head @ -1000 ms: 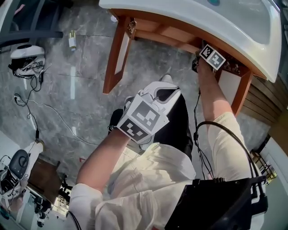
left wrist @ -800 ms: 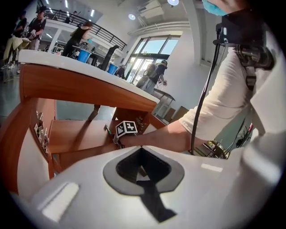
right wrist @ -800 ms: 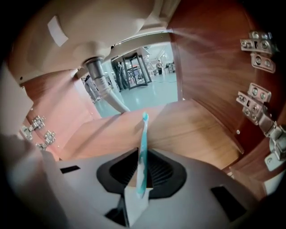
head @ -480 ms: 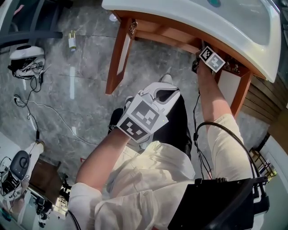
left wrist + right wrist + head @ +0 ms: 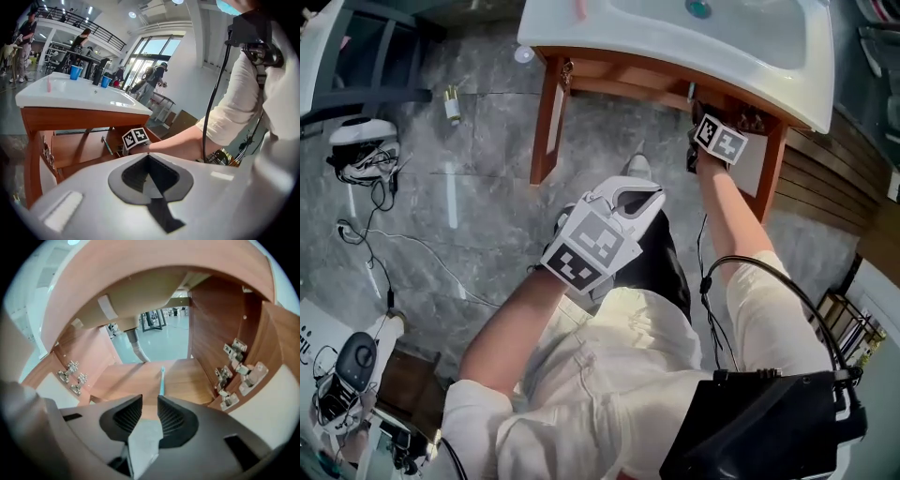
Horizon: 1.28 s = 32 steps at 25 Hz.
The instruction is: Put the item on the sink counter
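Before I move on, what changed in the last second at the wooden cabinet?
The right gripper has drawn back a little from under the white sink; its jaws have just been opening and stand apart, empty. A thin teal stick lies on the wooden shelf just ahead. The left gripper, shut, hardly shifted.

The desk (image 5: 628, 42) is glossy white, set on a reddish-brown wooden cabinet (image 5: 546, 122). The floor (image 5: 469, 206) is grey, veined like marble. A slim teal item (image 5: 161, 380) lies on the cabinet's shelf. The cups (image 5: 74, 72) are bright blue.
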Motion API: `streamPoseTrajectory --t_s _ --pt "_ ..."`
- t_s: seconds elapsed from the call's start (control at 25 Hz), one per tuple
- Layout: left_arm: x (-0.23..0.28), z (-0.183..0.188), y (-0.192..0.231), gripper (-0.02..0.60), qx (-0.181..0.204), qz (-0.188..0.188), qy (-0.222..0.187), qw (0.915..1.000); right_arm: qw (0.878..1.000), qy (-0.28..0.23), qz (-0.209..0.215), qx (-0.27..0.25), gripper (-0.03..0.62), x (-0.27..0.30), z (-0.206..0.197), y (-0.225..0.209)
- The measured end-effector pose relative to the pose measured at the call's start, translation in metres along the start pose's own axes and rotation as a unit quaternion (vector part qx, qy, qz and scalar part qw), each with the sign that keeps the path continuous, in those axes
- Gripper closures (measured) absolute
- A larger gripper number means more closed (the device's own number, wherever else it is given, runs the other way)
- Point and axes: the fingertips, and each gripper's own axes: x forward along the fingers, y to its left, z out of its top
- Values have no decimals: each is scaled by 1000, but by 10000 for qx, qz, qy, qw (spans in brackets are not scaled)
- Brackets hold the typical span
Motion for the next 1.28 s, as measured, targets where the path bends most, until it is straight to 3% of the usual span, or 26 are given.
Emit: streamPoseTrajectory --t_s 0.24,0.4,0.6,0.84,1.0,1.28 --pt "-32 28 -39 577 143 -204 16 9997 9998 98 58 -164 550 -71 14 22" --pt "-58 49 -70 577 126 -380 -90 9992 9968 154 467 -635 586 -128 26 53" --pt "-107 68 -107 577 300 -626 -219 9973 9778 131 1057 -1805 588 -229 41 113" --pt "-149 92 -120 577 452 -649 -384 9961 9639 -349 1371 -2255 589 -306 87 148" --pt "-144 109 -124 577 499 -613 -380 9961 9513 -616 1377 -2687 588 -321 130 136" --pt "-112 162 -92 577 410 -207 -488 9978 9266 -836 1394 -3392 567 -274 235 98"
